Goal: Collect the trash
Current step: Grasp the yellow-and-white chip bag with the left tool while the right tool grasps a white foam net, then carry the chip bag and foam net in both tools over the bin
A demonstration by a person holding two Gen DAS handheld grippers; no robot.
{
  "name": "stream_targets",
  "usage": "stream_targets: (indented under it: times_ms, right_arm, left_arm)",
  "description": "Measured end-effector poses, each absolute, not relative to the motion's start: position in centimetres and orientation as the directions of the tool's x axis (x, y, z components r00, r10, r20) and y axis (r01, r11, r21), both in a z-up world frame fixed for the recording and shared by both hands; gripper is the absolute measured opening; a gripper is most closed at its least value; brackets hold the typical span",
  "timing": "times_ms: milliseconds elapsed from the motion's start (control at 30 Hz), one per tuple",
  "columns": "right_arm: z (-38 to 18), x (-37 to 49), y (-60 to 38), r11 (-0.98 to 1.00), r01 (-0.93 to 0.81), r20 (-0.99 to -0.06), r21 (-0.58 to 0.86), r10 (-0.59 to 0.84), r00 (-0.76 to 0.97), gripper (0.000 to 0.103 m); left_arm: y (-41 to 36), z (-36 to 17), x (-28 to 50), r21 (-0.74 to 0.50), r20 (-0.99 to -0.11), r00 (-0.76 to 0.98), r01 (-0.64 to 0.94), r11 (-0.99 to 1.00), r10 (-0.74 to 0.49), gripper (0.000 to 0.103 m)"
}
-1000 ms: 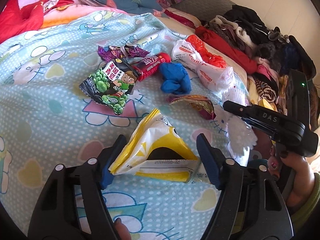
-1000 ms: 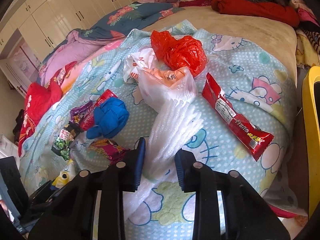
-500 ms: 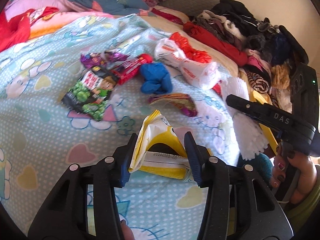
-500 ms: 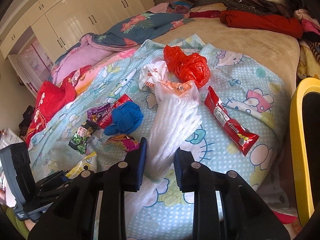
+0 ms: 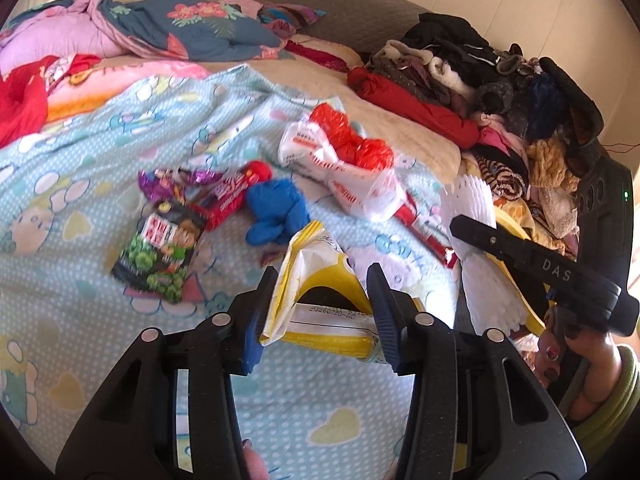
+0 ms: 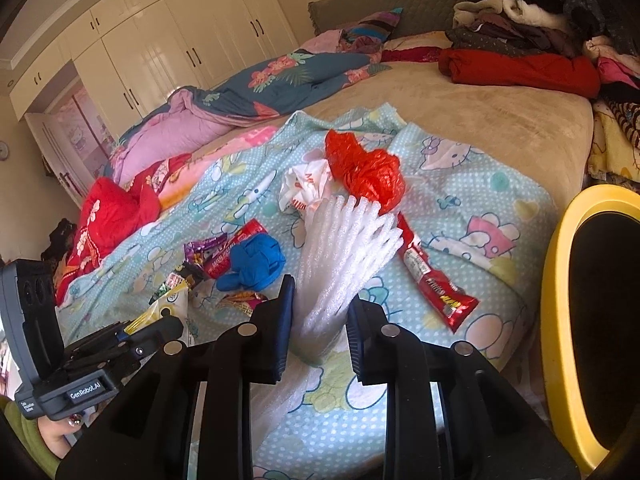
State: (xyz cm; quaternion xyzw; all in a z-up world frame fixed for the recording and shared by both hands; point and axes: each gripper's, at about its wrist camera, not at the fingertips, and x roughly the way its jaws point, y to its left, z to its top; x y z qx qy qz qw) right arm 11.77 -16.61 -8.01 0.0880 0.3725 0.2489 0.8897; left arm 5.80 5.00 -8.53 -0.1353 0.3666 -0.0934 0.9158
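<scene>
My left gripper is shut on a yellow and white snack wrapper and holds it above the bed. My right gripper is shut on a white foam net sleeve, also lifted; it also shows in the left wrist view. On the blue cartoon blanket lie a green snack bag, a purple wrapper, a red wrapper, a blue wad, a white plastic bag, a red plastic bag and a long red bar wrapper.
A yellow-rimmed bin with a dark inside stands at the bed's right edge. A pile of clothes covers the far right of the bed. Quilts lie at the back, with white wardrobes behind them.
My left gripper closed on the yellow wrapper and lifted it off the blanket. My right gripper raised the foam sleeve and drew back toward the yellow bin.
</scene>
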Motion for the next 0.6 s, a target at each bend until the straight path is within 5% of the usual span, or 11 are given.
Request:
stream_targets:
  times_ms: [600]
  right_arm:
    - [-4.6, 12.5, -24.2, 0.877, -0.278, -0.542, 0.392, 0.464, 0.701, 0.023]
  left_arm:
    - [-0.2, -5.7, 8.1, -0.303, -0.594, 0.738, 0.162, 0.939, -0.319, 0.035]
